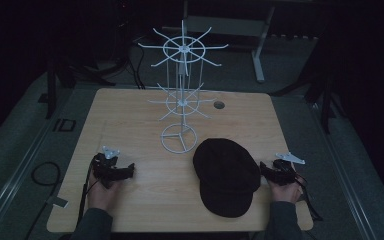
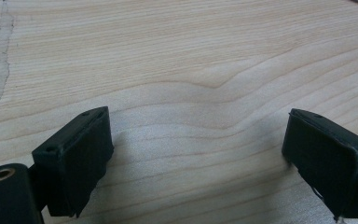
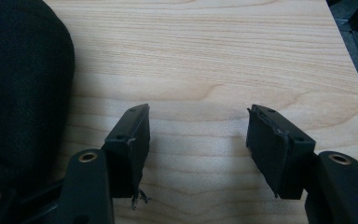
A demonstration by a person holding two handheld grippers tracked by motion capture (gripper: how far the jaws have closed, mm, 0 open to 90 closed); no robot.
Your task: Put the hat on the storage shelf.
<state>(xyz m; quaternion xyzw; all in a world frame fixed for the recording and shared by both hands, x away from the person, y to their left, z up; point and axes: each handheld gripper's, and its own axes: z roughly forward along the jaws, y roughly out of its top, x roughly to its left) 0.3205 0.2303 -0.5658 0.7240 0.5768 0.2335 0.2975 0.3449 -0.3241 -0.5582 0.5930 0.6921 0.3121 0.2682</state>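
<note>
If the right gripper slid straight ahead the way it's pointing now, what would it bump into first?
Probably nothing: the right gripper has open jaws facing bare wooden table up to the far edge. The black cap lies off to its side, seemingly just out of line.

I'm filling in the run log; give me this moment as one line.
left gripper: open, empty | right gripper: open, empty, beside black cap | white wire rack: upright, bare
</note>
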